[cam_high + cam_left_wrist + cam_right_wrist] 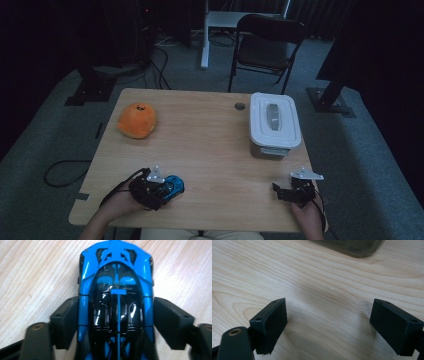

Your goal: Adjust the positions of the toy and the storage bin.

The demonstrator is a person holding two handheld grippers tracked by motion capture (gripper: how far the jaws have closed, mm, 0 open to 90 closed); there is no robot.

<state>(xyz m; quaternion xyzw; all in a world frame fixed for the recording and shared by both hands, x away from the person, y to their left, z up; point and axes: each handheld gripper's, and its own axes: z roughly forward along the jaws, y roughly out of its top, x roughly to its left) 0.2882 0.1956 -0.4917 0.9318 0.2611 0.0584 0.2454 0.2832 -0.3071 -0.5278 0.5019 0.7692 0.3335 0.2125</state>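
The left tool [165, 190] has the blue toy car [116, 302] between its two jaws. The jaws stand apart, right beside the car's sides, and do not seem to squeeze it. The car sits flat on the tabletop [210, 145], well to the left of the white box [274, 124] and nearer the person. I think the car has not gone anywhere yet, so lifting and carrying it is all left to do. The box lid is on. The left hand lies low, pointing the tool toward the box. The right tool [280, 192] rests just in front of the box, jaws wide apart and empty.
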